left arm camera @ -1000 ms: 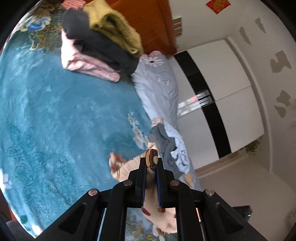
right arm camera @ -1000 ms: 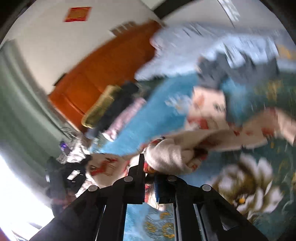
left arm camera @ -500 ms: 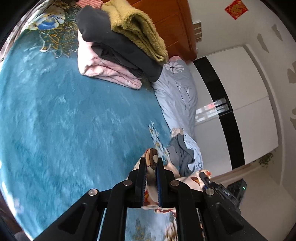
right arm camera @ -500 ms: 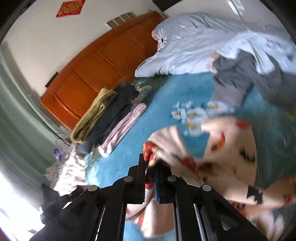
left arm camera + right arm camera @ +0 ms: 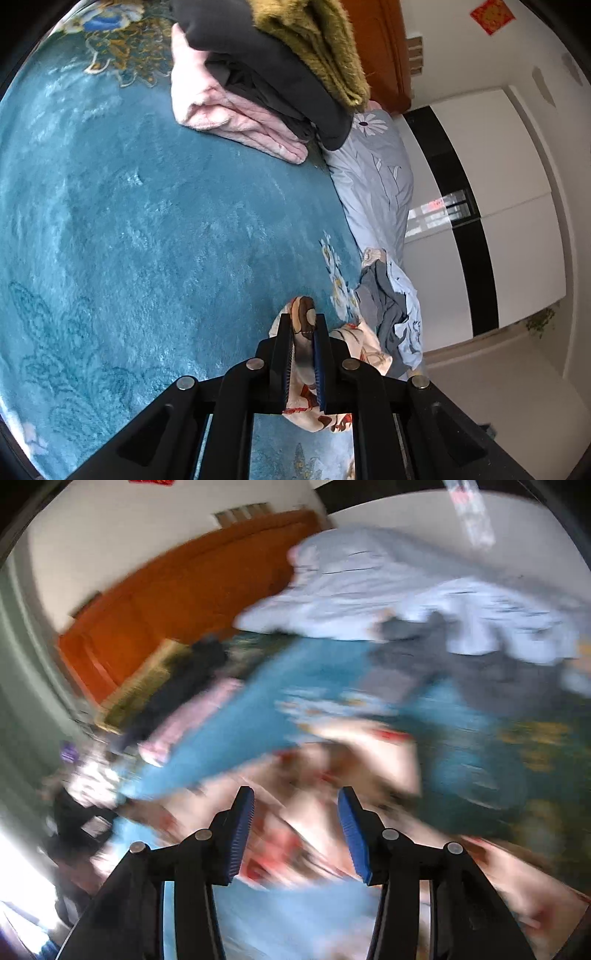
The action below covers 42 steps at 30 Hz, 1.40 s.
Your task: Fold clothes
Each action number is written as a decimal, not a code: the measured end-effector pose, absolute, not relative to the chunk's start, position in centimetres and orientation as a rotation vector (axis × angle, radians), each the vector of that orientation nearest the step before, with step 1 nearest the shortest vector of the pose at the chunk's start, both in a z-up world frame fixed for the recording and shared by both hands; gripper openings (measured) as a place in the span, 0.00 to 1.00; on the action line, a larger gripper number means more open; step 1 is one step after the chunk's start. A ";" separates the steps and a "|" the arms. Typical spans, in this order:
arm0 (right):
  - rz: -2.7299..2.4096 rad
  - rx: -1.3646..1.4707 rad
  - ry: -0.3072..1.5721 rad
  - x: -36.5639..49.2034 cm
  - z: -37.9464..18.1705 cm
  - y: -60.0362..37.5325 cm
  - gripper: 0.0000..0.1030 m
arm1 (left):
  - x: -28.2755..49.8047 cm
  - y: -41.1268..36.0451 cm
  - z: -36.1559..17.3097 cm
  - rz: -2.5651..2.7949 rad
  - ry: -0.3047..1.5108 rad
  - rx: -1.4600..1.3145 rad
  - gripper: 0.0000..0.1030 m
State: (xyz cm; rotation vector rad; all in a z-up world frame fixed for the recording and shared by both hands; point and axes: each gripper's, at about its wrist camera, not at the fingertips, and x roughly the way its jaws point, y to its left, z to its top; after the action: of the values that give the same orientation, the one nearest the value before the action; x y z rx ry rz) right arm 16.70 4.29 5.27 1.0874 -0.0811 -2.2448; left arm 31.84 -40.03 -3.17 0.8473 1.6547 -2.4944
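motion blur smears the patterned garment and bedding.

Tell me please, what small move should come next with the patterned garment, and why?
Probably open the left gripper and lay its corner down. It is shut on the patterned garment low over the blue blanket, while the right gripper has just been opening, pads clear of the blurred cloth below.

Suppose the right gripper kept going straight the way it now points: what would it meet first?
Most likely the cream printed garment lying just past the open right gripper, with the blue blanket beyond it. The picture is badly blurred, so depth is uncertain.
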 end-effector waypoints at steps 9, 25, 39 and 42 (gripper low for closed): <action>-2.381 1.307 0.089 17.6 0.0 10.8 0.48 | 31.9 -39.3 -3.8 -2.471 1.666 0.859 0.12; -2.407 1.247 0.311 12.3 1.2 4.4 0.03 | 31.9 -39.2 -3.9 -2.487 1.644 0.893 0.12; -2.490 1.202 0.197 4.1 4.0 1.2 0.18 | 29.8 -37.4 -5.5 -2.495 1.653 1.006 0.12; -2.508 1.190 0.129 5.7 4.0 3.3 0.39 | 29.6 -37.3 -5.8 -2.489 1.666 1.002 0.13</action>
State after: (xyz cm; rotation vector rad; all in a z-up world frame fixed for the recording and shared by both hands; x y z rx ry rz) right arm 5.72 3.29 3.98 1.1904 0.1288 -2.5079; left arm 29.63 -37.33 -5.78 1.0017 1.6656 -2.4889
